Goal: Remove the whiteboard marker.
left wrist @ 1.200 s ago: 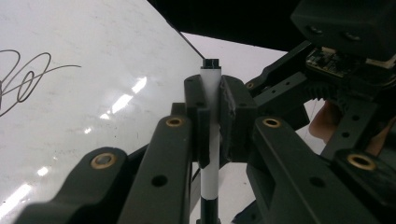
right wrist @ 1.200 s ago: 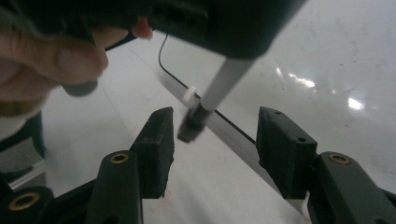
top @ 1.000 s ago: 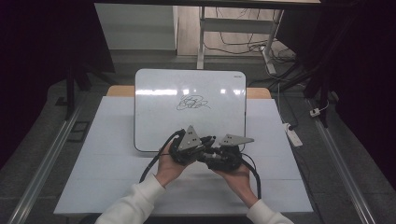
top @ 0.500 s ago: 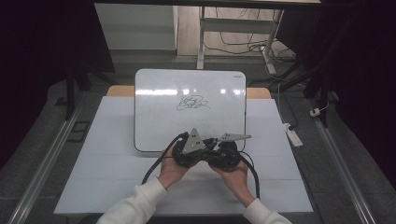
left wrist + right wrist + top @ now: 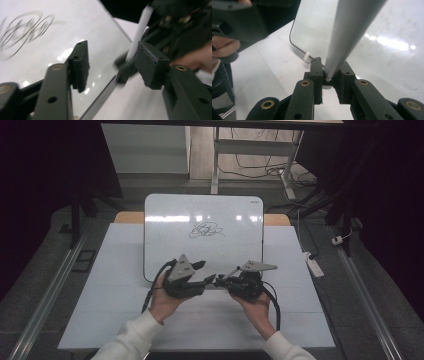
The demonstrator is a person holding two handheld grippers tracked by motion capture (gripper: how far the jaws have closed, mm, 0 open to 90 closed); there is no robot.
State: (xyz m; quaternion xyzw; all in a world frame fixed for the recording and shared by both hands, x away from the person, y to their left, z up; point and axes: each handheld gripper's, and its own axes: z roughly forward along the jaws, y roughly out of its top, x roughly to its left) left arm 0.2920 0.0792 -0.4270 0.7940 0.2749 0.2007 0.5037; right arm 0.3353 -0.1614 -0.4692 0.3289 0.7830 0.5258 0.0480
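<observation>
Right gripper (image 5: pixel 329 77) pinching a white marker (image 5: pixel 352 30); left gripper (image 5: pixel 112 65) spread, jaws just opened, nothing between them, over the whiteboard (image 5: pixel 200 215) on the table (image 5: pixel 110 320)

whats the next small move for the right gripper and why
Probably carry the marker up to the scribble on the whiteboard: the right gripper is shut on it, and the left gripper has just opened, jaws apart.
</observation>
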